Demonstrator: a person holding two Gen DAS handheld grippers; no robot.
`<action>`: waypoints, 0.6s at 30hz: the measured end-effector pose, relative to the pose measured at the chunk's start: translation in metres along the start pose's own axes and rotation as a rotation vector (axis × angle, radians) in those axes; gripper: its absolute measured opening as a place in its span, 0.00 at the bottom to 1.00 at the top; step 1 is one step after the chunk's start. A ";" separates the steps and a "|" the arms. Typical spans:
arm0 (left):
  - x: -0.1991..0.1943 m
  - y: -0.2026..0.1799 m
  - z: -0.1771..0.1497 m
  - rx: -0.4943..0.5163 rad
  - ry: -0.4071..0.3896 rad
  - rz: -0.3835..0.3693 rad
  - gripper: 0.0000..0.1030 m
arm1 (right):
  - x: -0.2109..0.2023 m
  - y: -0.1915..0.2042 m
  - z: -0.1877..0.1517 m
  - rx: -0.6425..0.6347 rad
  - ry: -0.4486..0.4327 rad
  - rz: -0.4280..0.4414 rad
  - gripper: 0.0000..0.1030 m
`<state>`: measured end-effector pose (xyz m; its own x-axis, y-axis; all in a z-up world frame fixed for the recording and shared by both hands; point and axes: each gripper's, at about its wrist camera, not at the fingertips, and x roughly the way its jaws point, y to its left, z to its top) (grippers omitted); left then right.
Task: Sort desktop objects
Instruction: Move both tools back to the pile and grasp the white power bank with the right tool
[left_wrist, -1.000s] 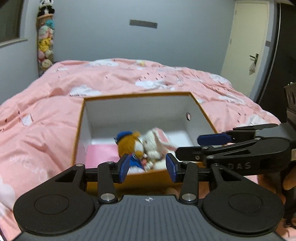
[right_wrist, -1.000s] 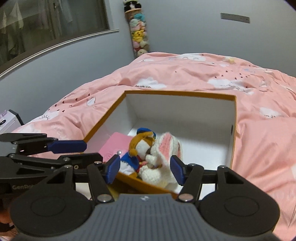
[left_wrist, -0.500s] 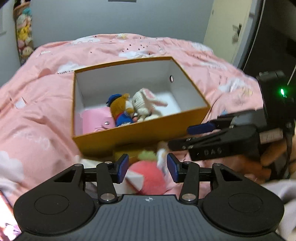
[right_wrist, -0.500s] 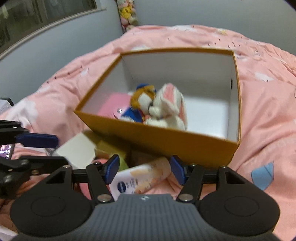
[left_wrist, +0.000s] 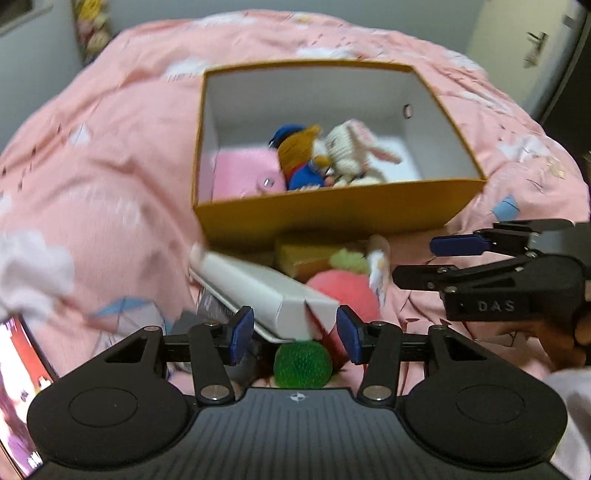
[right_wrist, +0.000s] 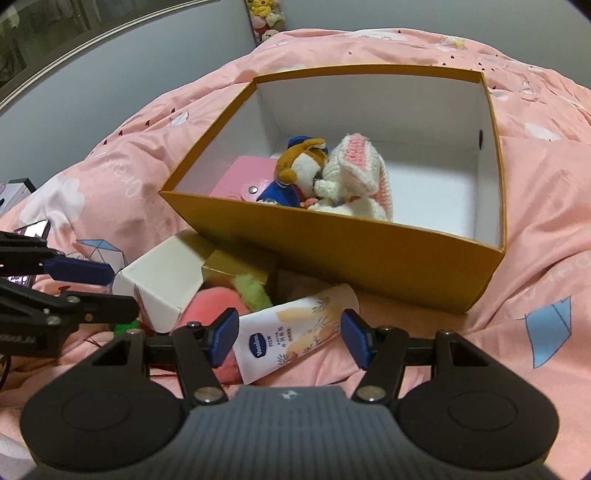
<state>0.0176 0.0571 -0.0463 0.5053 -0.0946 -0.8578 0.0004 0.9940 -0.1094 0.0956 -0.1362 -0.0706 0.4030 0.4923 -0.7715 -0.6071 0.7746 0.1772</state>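
An orange box with a white inside sits on the pink bed. It holds a duck plush, a knitted rabbit and a pink wallet. In front of it lie a white carton, a pink peach plush, a green ball, a gold box and a Vaseline tube. My left gripper is open over the carton's end and the green ball. My right gripper is open around the tube.
The pink quilt covers the bed all around the box. A phone with a lit screen lies at the left edge. A small device sits at the far left. A door stands at the back right.
Both grippers have pulled back and tipped down from the box. The loose objects in front of the box have come into view between the open fingers.
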 end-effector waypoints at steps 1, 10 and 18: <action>0.001 0.002 0.000 -0.017 0.008 -0.014 0.56 | 0.000 0.001 0.000 -0.005 0.002 0.000 0.62; 0.011 0.011 -0.004 -0.095 -0.007 -0.154 0.54 | 0.001 0.008 0.005 -0.043 0.007 -0.006 0.62; -0.001 0.016 0.000 -0.090 -0.061 -0.156 0.54 | -0.002 0.023 0.022 -0.119 -0.009 0.023 0.61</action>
<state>0.0173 0.0735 -0.0469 0.5568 -0.2406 -0.7951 0.0071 0.9585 -0.2850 0.0964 -0.1108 -0.0512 0.3939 0.5131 -0.7626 -0.6930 0.7109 0.1204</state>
